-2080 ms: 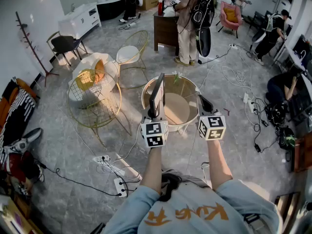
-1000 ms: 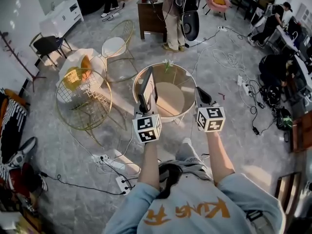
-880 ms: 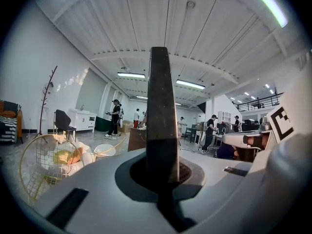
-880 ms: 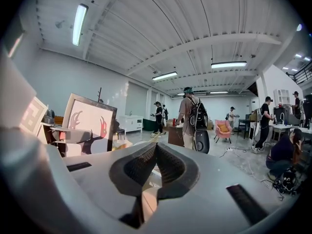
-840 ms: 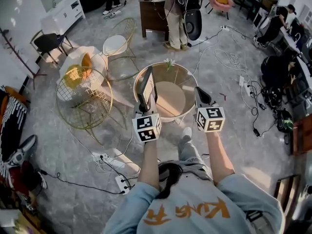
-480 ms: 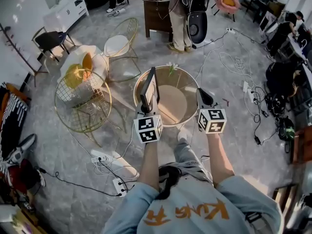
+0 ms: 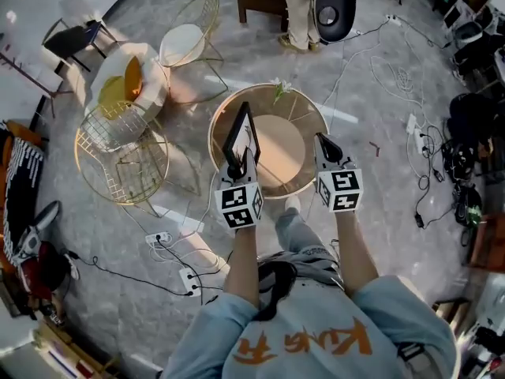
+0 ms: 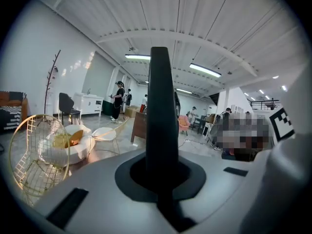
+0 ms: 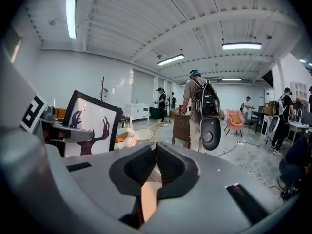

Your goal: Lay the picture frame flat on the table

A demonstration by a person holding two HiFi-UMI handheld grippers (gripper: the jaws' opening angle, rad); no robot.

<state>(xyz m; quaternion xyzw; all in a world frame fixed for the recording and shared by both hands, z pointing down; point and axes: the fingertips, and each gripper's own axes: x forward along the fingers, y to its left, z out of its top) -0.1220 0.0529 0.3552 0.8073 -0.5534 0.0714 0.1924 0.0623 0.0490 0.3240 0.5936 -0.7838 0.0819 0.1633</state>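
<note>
The picture frame (image 7: 241,135) has a black border and stands upright on edge over the near left part of the round table (image 7: 316,117). My left gripper (image 7: 235,166) is shut on its lower edge. In the left gripper view the frame (image 8: 161,106) shows edge-on as a dark vertical bar rising from the left gripper (image 8: 161,167). From the right gripper view the frame (image 9: 92,128) shows a white picture with dark red shapes. My right gripper (image 7: 322,143) hangs over the table's near right rim, shut and holding nothing; in its own view the right gripper (image 9: 155,150) shows its tips meeting.
Gold wire chairs (image 7: 118,152) stand left of the table, with a white cushioned seat (image 7: 126,77) behind them. Cables and power strips (image 7: 185,279) lie on the floor near my feet. A person with a backpack (image 9: 202,113) stands by a dark desk beyond the table. A small plant (image 7: 280,90) sits at the table's far edge.
The view has tipped further down and come nearer the table. Both grippers now hang over its near rim. The frame stays upright in the left gripper.
</note>
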